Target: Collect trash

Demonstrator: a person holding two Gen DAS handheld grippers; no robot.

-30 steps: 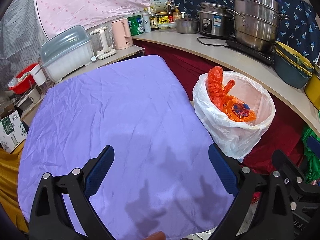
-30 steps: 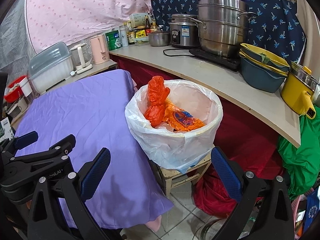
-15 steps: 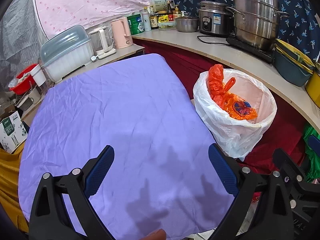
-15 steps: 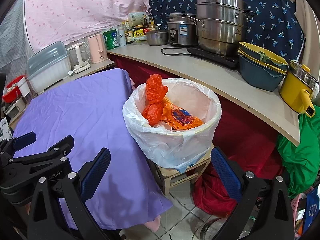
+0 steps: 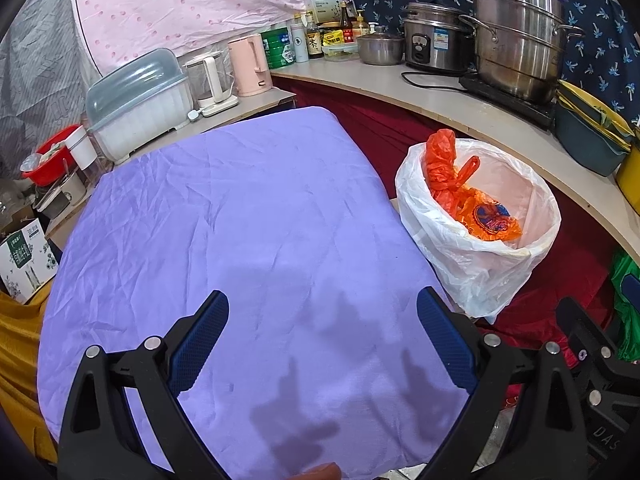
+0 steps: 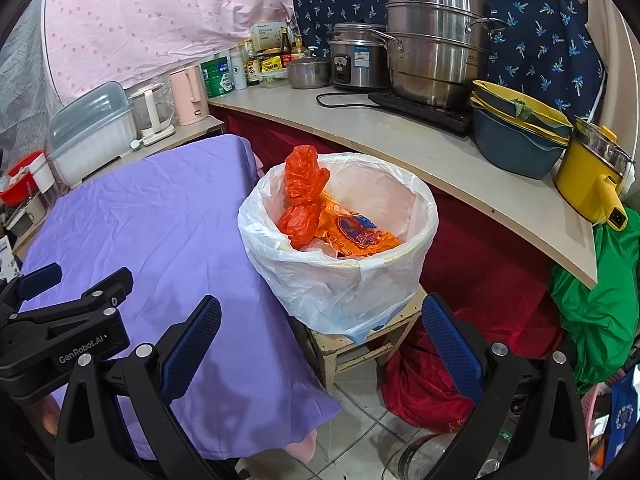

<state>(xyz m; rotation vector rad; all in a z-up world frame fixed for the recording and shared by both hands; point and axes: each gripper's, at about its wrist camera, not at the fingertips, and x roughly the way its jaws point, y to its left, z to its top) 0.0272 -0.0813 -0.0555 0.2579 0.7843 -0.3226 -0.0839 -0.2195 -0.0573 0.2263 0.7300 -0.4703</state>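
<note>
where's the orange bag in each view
Left wrist: orange bag sits right of centre, inside the white-lined bin, off the purple cloth's right edge.
Right wrist: orange bag sits near centre, at the bin's left inner side.
Shared landmark: the tall steel pot on the counter behind the bin.

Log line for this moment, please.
left gripper: open, empty, over purple cloth | right gripper: open, empty, near bin | orange bags: in bin
</note>
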